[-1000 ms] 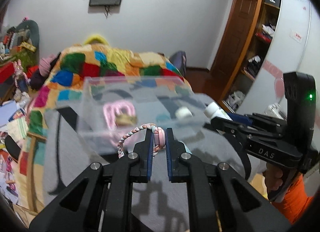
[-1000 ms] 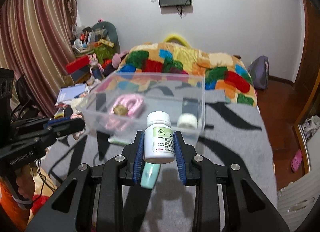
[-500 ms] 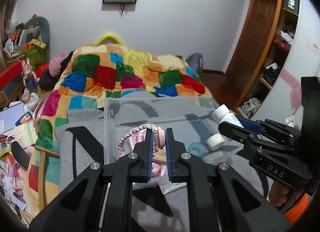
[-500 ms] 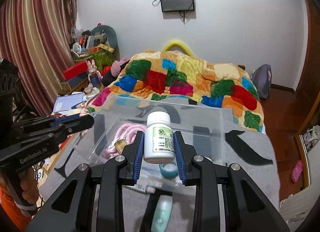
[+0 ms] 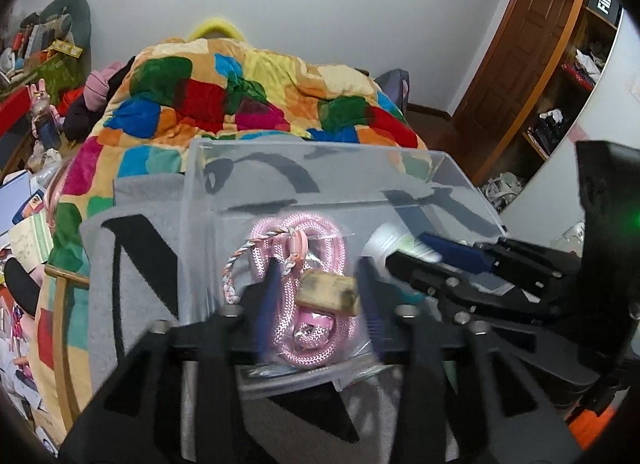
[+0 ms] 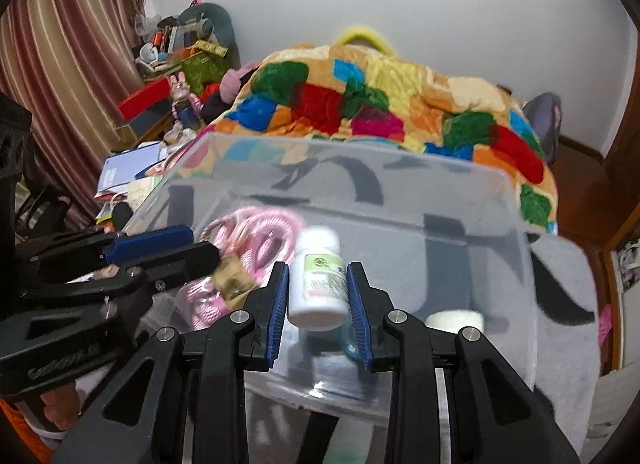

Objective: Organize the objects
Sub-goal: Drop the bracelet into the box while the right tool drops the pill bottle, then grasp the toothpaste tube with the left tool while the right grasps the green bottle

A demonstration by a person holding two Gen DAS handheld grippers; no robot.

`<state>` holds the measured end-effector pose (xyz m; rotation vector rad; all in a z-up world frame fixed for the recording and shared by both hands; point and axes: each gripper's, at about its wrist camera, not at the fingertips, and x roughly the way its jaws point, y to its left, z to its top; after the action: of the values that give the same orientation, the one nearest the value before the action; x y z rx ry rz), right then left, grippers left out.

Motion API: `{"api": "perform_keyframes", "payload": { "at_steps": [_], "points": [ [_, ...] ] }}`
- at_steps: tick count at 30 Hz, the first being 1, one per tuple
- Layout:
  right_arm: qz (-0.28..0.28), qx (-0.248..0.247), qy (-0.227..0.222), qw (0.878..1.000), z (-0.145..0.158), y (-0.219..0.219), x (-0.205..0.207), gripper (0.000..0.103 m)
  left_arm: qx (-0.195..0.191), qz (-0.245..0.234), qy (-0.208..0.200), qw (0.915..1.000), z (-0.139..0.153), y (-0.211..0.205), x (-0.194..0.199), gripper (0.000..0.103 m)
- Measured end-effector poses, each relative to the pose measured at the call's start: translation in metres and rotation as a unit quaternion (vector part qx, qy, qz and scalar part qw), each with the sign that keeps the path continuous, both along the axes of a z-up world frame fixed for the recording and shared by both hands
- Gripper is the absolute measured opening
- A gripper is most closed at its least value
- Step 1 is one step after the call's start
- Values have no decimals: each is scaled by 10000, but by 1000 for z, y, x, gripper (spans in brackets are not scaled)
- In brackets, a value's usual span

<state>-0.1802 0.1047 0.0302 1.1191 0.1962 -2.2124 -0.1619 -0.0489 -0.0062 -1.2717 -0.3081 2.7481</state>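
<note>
Both grippers over the clear box, one releasing, one still loaded

The left gripper (image 5: 316,292) has just been opening, its braided loop (image 5: 244,260) dropping onto the pink rope (image 5: 304,304) inside the clear box (image 6: 516,304). The right gripper (image 6: 318,304) clamps the white bottle (image 6: 318,276) above the box; released this high, it may bounce or roll.

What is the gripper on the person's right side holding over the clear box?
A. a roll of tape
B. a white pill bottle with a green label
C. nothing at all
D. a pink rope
B. In the right wrist view the right gripper has its blue pads pressed on both sides of the white pill bottle, above the clear box; the pink rope lies inside the box.
</note>
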Motion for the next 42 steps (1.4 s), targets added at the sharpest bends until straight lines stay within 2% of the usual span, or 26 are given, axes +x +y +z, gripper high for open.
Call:
{"api": "perform_keyframes", "payload": {
  "at_steps": [4, 10, 15, 20, 23, 25, 29, 32, 34, 36, 39, 42],
  "points": [
    [2, -35, 66, 10000, 6, 6, 5, 38, -28, 11, 131, 9999, 10, -1, 10, 46],
    [-6, -89, 523, 9986, 29, 26, 29, 38, -288, -51, 372, 9989, 24, 3, 38, 47],
    [34, -98, 738, 9972, 36, 52, 55, 38, -383, -198, 307, 9986, 15, 7, 65, 47],
    [39, -80, 561, 9984, 20, 73, 73, 38, -296, -342, 61, 9990, -10, 14, 75, 47],
    [64, 0, 349, 9994, 4, 78, 79, 38, -248, -499, -223, 9982, -32, 25, 68, 47],
    [89, 71, 206, 9997, -7, 80, 81, 38, -346, -570, -382, 9970, -42, 32, 58, 47],
    [113, 93, -94, 9998, -25, 83, 82, 38, -368, -660, -494, 9959, -55, 43, 44, 47],
    [124, 134, -149, 9997, -32, 83, 81, 38, -235, -777, -446, 9957, -56, 52, 44, 44],
    [103, 173, -181, 9996, -36, 84, 80, 38, -114, -993, -420, 9941, -53, 61, 50, 29],
    [55, 182, -231, 9996, -40, 86, 78, 38, -147, -1138, -389, 9926, -50, 68, 58, 24],
    [-27, 113, -292, 9995, -44, 92, 74, 38, -141, -1309, -350, 9907, -46, 76, 72, 22],
    [-46, 51, -381, 9992, -47, 93, 70, 38, -298, -1246, -284, 9914, -39, 74, 78, 22]
  ]
}}
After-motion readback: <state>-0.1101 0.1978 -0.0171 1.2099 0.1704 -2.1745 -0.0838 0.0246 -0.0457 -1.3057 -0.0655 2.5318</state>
